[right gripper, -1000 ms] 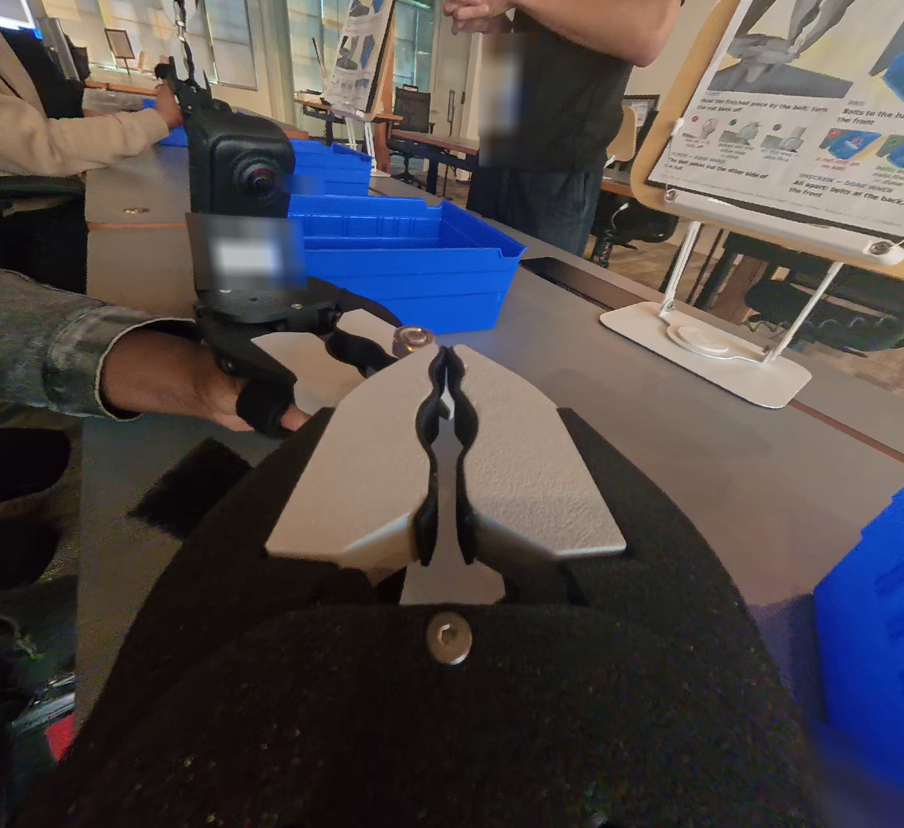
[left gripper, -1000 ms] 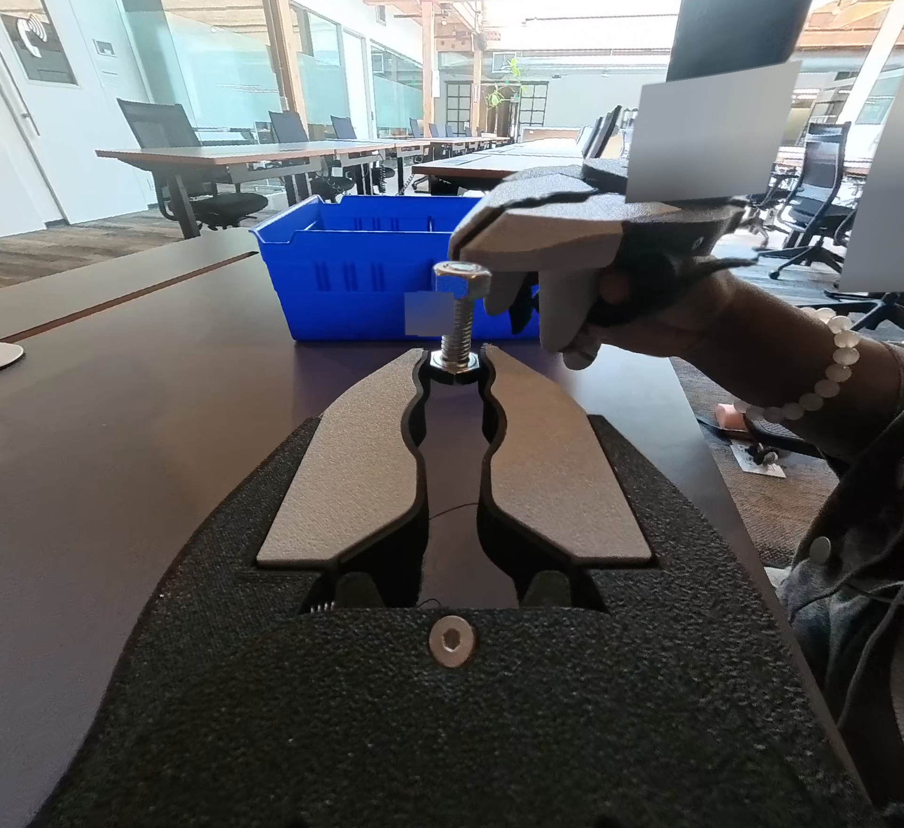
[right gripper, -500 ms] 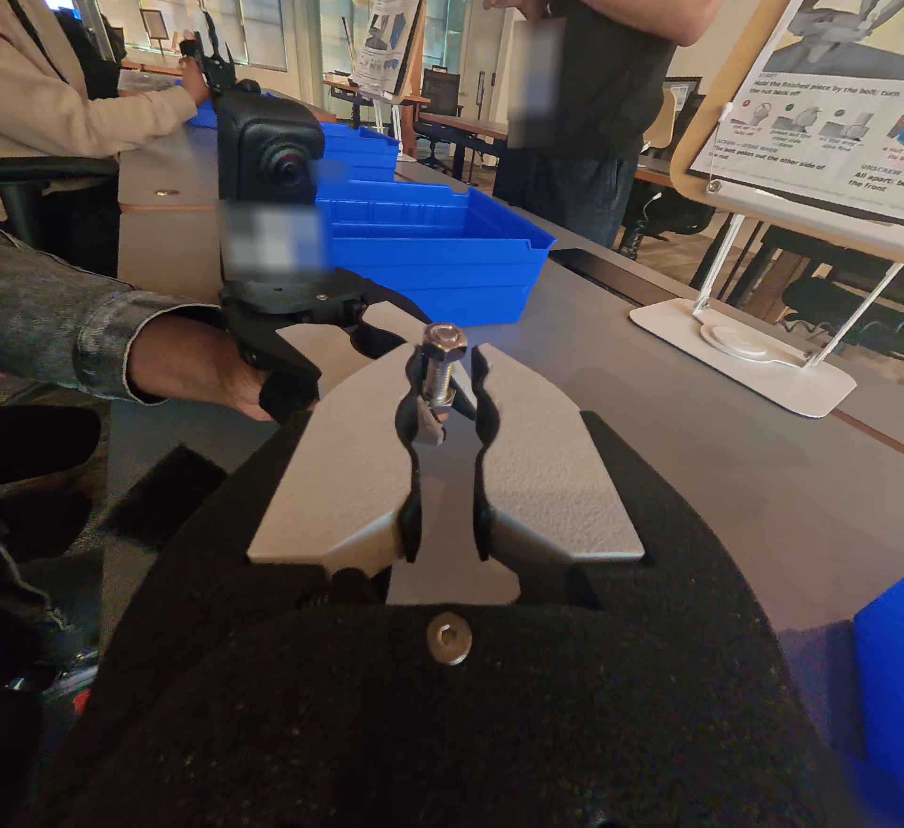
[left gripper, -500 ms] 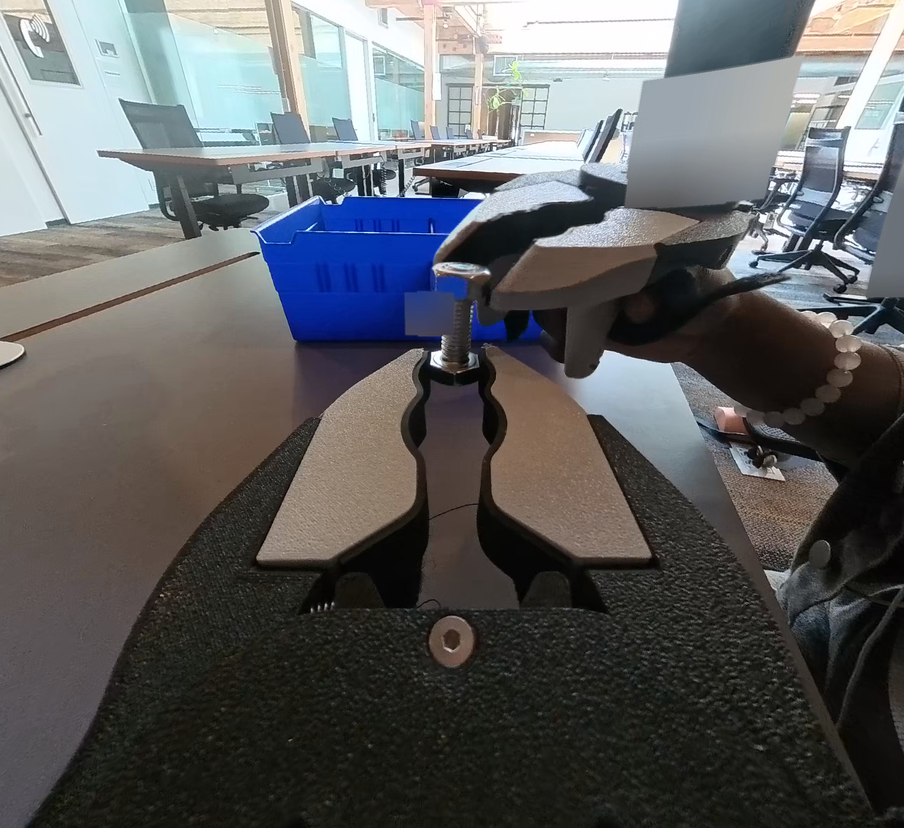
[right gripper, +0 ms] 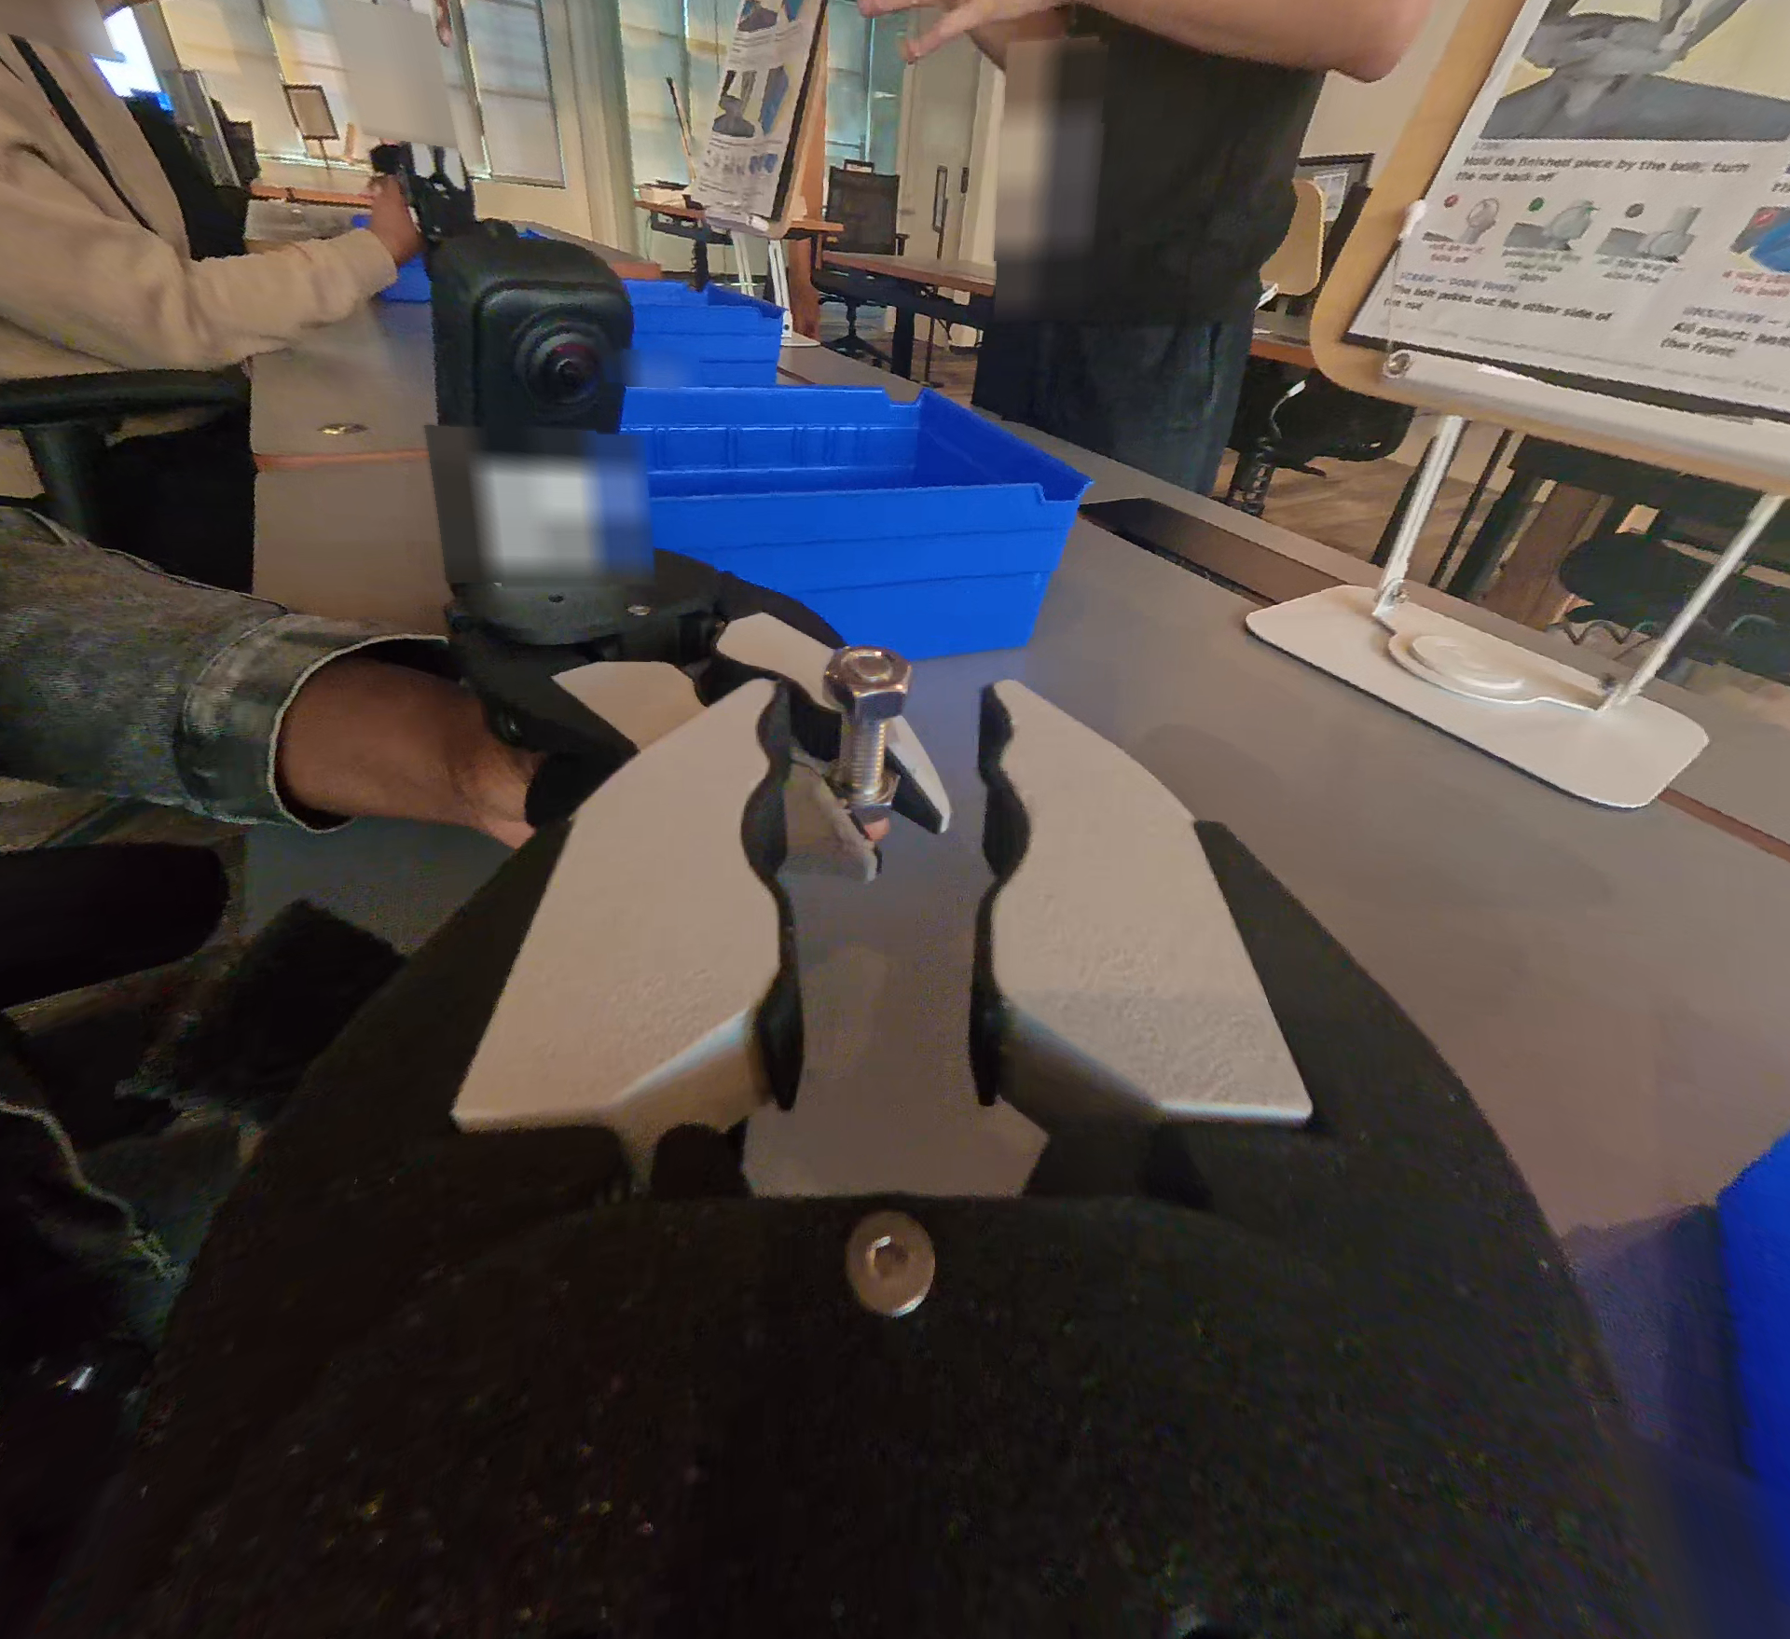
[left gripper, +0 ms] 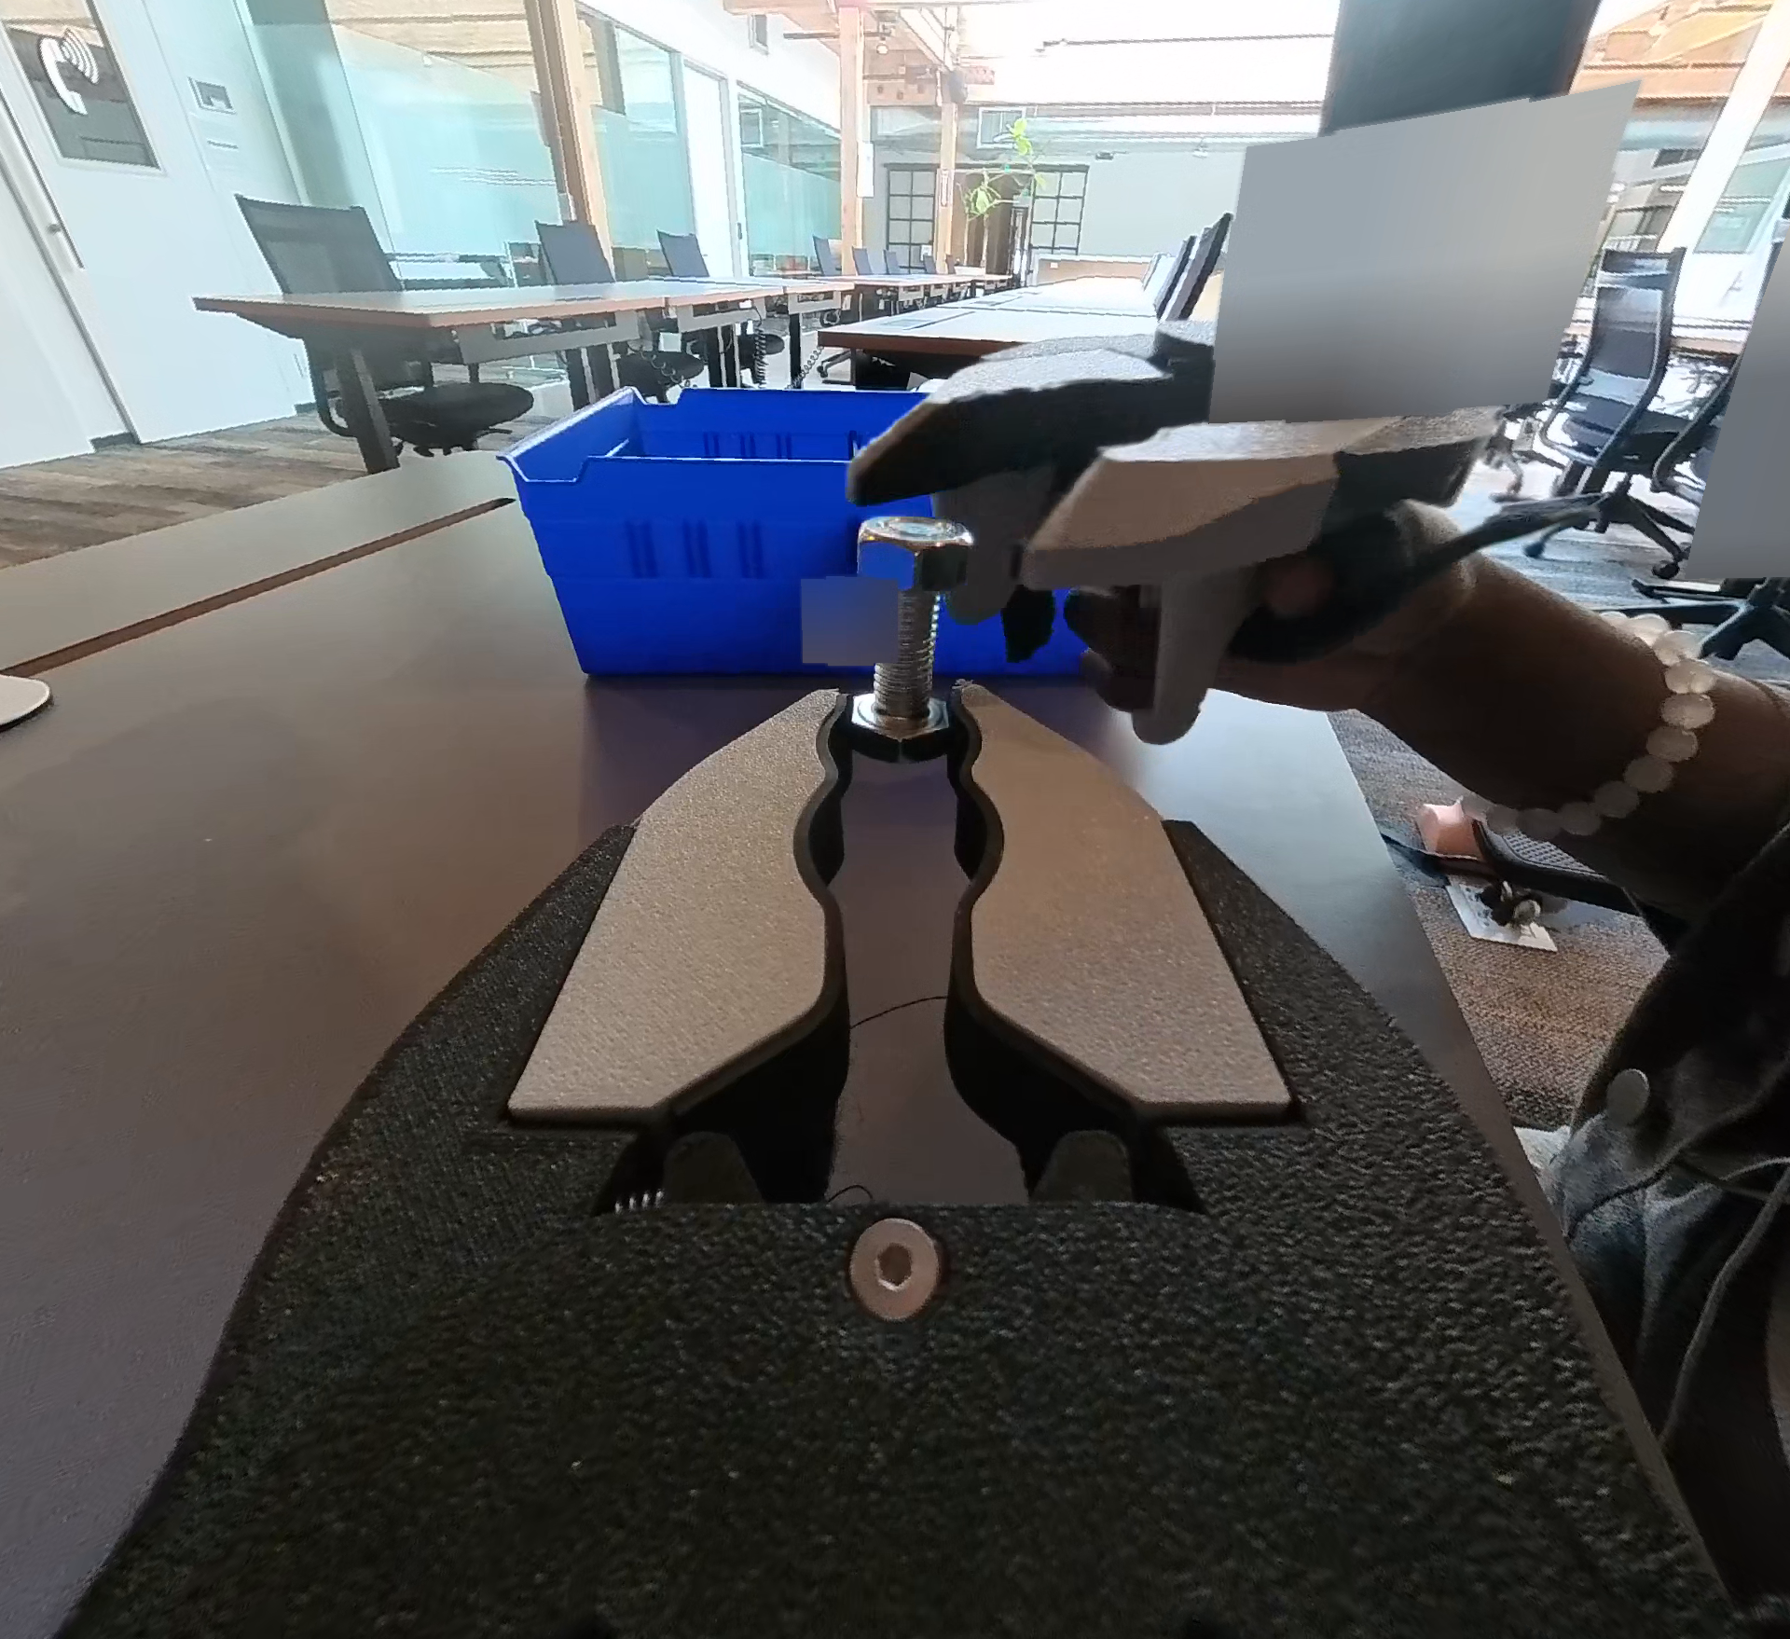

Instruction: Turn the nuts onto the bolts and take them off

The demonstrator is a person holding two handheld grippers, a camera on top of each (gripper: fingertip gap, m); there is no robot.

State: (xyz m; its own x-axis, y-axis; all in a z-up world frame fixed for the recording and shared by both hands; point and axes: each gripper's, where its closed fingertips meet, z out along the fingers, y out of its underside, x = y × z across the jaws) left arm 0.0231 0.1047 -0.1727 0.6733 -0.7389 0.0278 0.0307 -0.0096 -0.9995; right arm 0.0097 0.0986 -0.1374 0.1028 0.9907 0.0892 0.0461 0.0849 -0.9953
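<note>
A steel bolt stands upright, head up, with a hex nut at its lower end. My left gripper is shut on the nut and holds the bolt just above the dark table. My right gripper is open, its fingers on either side of the bolt head without gripping it. In the left wrist view the right gripper comes in from the right at the height of the bolt head. In the right wrist view the left gripper holds the nut from the left.
A blue bin stands just behind the bolt and also shows in the right wrist view. An instruction board on a white stand is at the right. A person in a dark shirt stands behind the table. Another blue bin sits at the right edge. Only a small space, under 4 cm, lies between the two pairs of fingers.
My right gripper was shut at the bolt head one second ago; it has opened wide and the bolt head now shows between its fingers. The left gripper has kept still.
</note>
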